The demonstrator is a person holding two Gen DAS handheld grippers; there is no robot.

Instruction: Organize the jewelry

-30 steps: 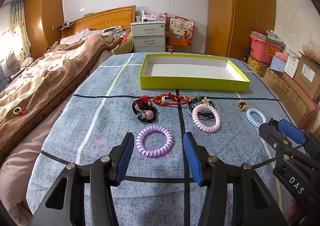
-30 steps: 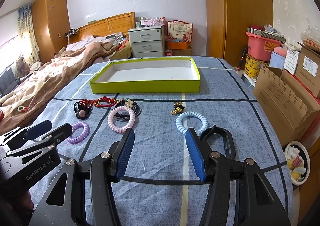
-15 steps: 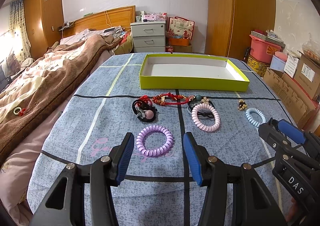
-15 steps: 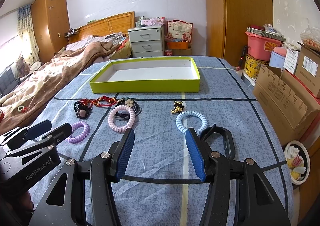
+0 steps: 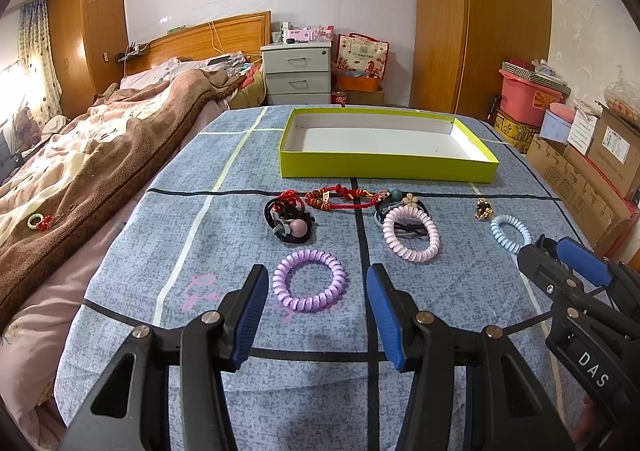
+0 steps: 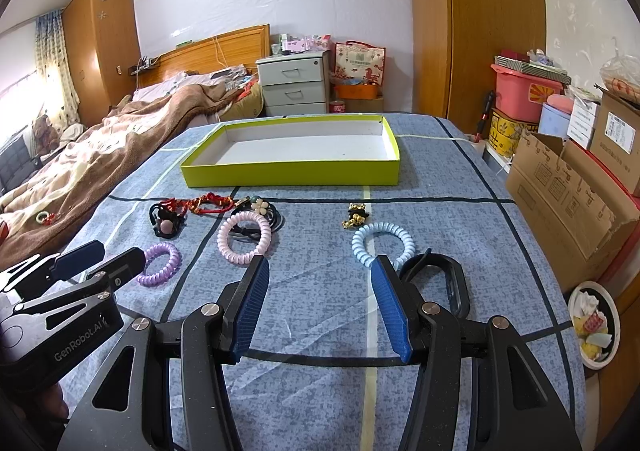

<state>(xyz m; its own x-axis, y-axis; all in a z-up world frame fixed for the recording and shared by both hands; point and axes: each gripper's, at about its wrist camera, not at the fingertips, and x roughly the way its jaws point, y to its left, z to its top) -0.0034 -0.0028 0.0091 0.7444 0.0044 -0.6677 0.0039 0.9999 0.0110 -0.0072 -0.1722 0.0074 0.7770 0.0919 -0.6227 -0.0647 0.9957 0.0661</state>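
An empty lime-green tray (image 5: 384, 165) (image 6: 280, 175) stands at the far side of the blue tablecloth. In front of it lie a purple coil band (image 5: 309, 285) (image 6: 159, 264), a pink coil band (image 5: 411, 233) (image 6: 244, 237), a light-blue coil band (image 5: 510, 233) (image 6: 382, 243), a black hair tie with a pink bead (image 5: 289, 221), a red cord bracelet (image 5: 340, 198), a gold charm (image 5: 483, 209) (image 6: 355, 215) and a black band (image 6: 440, 279). My left gripper (image 5: 316, 311) is open, just short of the purple band. My right gripper (image 6: 320, 301) is open, just short of the blue band.
A bed with a brown blanket (image 5: 80, 171) lies along the left. Cardboard boxes (image 6: 568, 203) stand at the right edge of the table. A plate with scraps (image 6: 592, 325) sits low on the right. A grey drawer unit (image 5: 298, 71) stands behind.
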